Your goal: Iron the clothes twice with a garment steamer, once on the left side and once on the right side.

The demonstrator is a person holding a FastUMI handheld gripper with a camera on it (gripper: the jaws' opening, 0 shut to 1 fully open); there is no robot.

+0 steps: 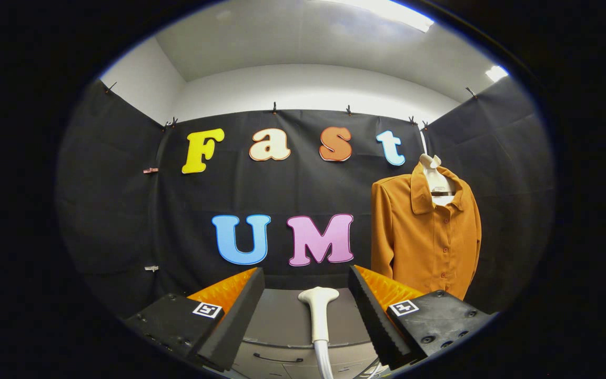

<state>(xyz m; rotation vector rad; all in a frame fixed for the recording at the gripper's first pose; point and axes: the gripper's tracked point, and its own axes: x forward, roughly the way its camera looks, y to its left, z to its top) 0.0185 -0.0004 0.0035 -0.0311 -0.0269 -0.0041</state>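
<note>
One white steamer (317, 310) btwn spread gripper (306, 295) fingers, untouched, orange shirt (423, 237) beyond

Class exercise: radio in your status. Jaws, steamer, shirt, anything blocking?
Gripper jaws open, holding nothing. White handheld garment steamer head upright between them, ungrasped. Rust-orange button-up shirt hanging beyond, to the right. Nothing in the way.

A grey cabinet (287, 321) sits at 6 o'clock below the black cloth (124, 210); a clip (151, 170) at 9 o'clock on it; a ceiling light (387, 10) at 1 o'clock above the white wall (308, 89)
</note>
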